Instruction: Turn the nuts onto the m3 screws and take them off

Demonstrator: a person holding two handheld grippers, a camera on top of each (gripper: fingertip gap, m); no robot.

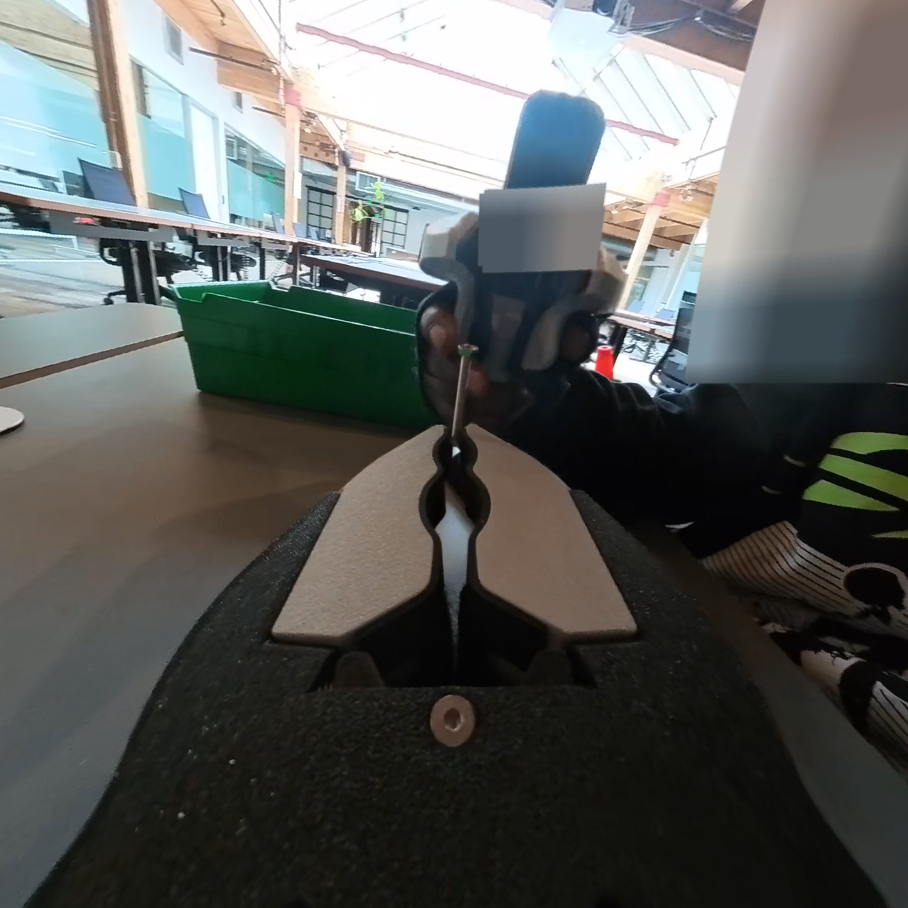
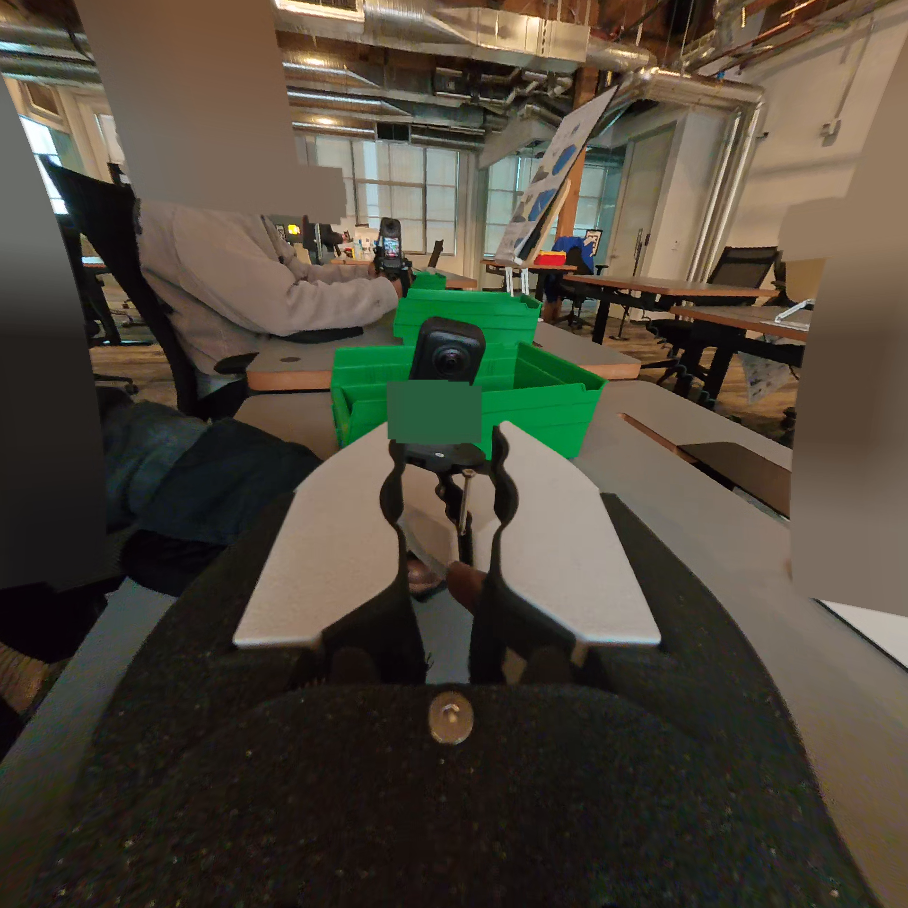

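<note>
Right now my left jaws pinch the screw upright at twelve o'clock — my right jaws are spread around it, untouching. Closing off-centre could knock it askew — or out, over the counter.

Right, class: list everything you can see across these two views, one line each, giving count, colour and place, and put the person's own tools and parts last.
Screw: one, silver, long and thin, upright, its lower end pinched in the left tongs' tips; a small nut-like piece at its top, hard to tell.
Green bins: at least three, one near on the table, others stacked behind it.
Table: one, dark brown, under the bin.
Seated person: one, grey top, at the next table.
Orange cone: one, far right on the floor.
Left tongs: grey fingers, shut on the screw.
Right tongs: grey fingers, open, facing the screw.
Sleeve: dark, behind the right tongs.
</note>
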